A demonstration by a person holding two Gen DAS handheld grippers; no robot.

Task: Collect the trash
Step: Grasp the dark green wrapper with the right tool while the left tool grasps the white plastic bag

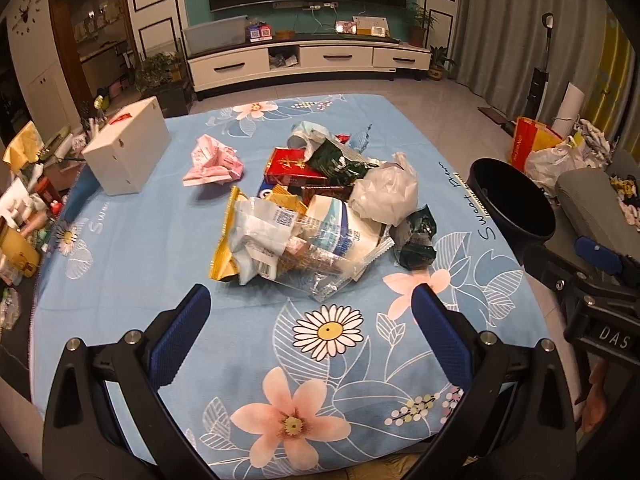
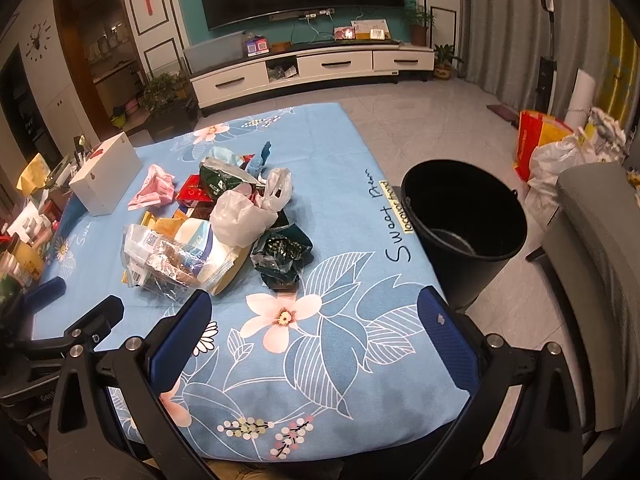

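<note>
A heap of trash [image 1: 316,208] [image 2: 224,224] lies mid-table on the blue flowered cloth [image 1: 160,264] [image 2: 344,184]: clear and yellow wrappers, a white plastic bag [image 1: 384,194] [image 2: 244,216], a red box [image 1: 290,168], dark green packets [image 1: 414,238] [image 2: 282,250]. A crumpled pink wrapper [image 1: 214,162] [image 2: 154,188] lies apart to the left. A black bin [image 1: 510,200] [image 2: 464,224] stands on the floor off the table's right edge. My left gripper [image 1: 310,304] hovers open just short of the heap, holding nothing. My right gripper [image 2: 316,312] is open over the front right of the table.
A white box [image 1: 128,150] [image 2: 106,174] sits at the table's left. Cluttered items [image 1: 24,216] crowd the left edge. A grey chair [image 2: 596,264] and bags [image 2: 556,152] stand right of the bin. A TV cabinet [image 1: 308,60] lines the far wall.
</note>
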